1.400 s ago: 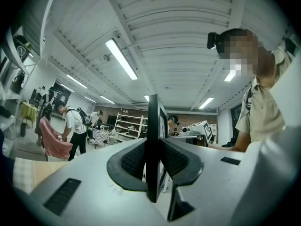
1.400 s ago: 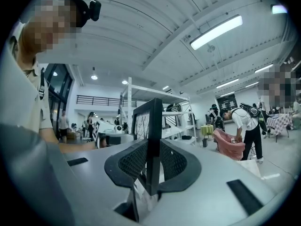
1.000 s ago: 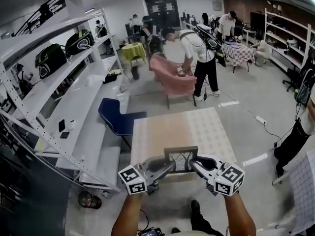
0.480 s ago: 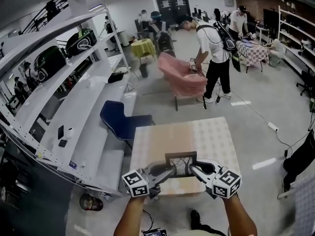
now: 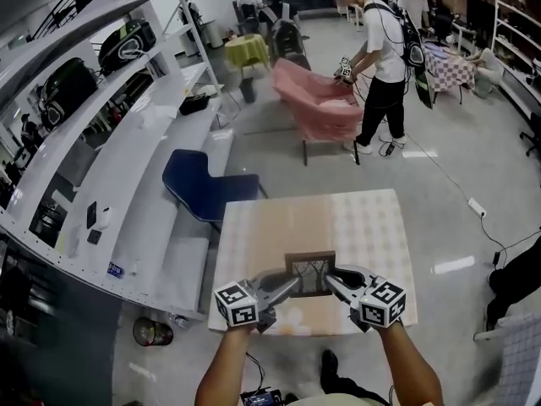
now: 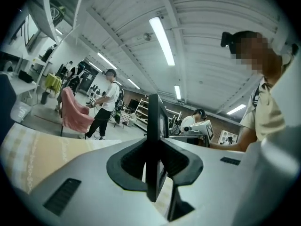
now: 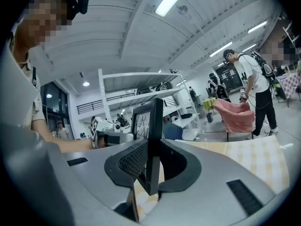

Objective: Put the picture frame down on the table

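The checked desk (image 5: pixel 363 227) is lying under me, and I am carrying the picture frame (image 5: pixel 309 276) upright over its near half. The frame is looking stiff, light and probably glazed, so fragile, and its thin side rails are offering the safest hold. My left gripper (image 5: pixel 290 283) and right gripper (image 5: pixel 331 282) are clamping those rails, jaws closed on each edge. The frame's bottom edge is hiding behind my jaws, so I cannot tell if it is touching the desk.
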Tool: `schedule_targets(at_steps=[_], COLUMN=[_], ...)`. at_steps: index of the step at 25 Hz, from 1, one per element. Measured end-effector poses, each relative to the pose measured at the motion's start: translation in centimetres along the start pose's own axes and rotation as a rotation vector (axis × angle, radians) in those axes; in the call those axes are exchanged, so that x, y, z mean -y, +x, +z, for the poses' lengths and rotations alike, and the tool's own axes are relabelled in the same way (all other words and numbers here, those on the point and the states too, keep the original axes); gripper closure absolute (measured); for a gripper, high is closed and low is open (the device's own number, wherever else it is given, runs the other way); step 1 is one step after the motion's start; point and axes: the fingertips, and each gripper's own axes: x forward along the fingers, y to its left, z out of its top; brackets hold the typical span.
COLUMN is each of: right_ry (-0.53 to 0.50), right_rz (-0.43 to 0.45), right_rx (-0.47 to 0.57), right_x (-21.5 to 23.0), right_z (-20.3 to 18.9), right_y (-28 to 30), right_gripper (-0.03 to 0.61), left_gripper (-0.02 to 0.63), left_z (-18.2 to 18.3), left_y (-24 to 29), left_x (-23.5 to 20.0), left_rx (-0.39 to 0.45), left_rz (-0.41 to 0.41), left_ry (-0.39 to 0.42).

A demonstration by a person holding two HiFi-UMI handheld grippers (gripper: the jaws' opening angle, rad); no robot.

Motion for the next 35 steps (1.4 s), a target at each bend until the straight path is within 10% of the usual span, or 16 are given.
schedule_targets(at_steps=[35], right_ry=[0.343], right_rz=[-0.114], right_rx=[-0.444], right_x=[14.5], right_z=[-18.8], right_y=[10.7], right_gripper=[0.500], left_gripper=[0.515], left_z=[-17.7], left_y=[3.3], left_x=[-20.1], left_rx=[-0.333], left_rz=[0.315], left_ry=[-0.268])
